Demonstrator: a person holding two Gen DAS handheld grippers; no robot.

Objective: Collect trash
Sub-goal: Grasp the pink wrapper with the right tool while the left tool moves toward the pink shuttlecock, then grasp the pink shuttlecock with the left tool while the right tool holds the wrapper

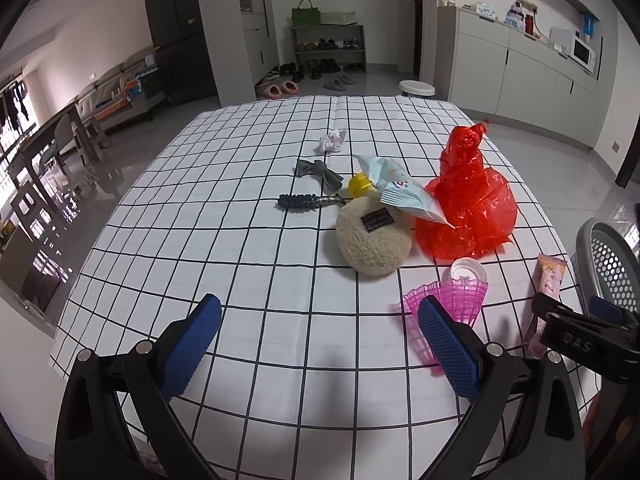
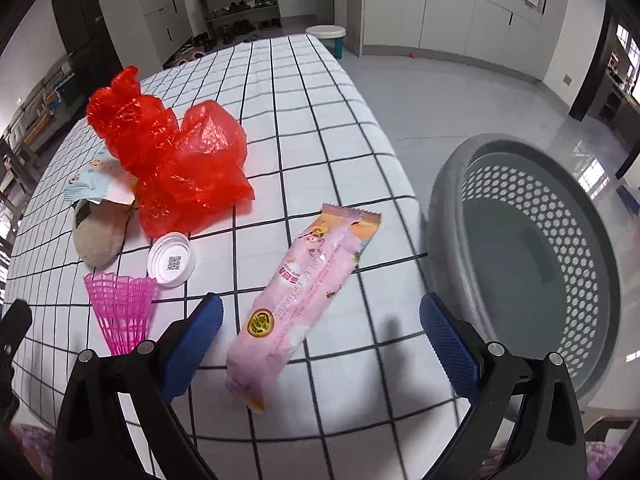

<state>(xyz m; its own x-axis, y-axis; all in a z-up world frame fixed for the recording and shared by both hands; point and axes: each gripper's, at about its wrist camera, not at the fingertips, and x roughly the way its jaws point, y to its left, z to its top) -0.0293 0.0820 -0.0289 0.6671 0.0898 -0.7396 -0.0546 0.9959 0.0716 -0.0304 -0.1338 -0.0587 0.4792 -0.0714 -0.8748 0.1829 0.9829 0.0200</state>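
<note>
Both claws spread wide, holding nothing. My right claw [image 2: 320, 344] hovers over the pink snack wrapper [image 2: 304, 292] near the surface [image 2: 280, 92] edge; gray basket [image 2: 452, 200] at 3 o'clock, off the edge. Looks like the reach step: next, drop, pinch wrapper, carry right. Left claw [image 1: 320, 344] idle; red bag [image 1: 468, 204] at 1 o'clock.

I see a desk [image 1: 248, 248] under a white cloth with a black grid. Lying on it: a crumpled white paper [image 1: 332, 141] toward the far side, a grey bow [image 1: 319, 173], a dark knobbed tool [image 1: 308, 201], a beige plush pad [image 1: 373, 241], a red plastic bag [image 2: 172, 164], a white lid [image 2: 171, 259], a pink shuttlecock [image 2: 120, 309], and a pink snack wrapper [image 2: 304, 292] near the right edge. A light-blue packet [image 1: 402, 190] rests on the plush pad and bag.
</note>
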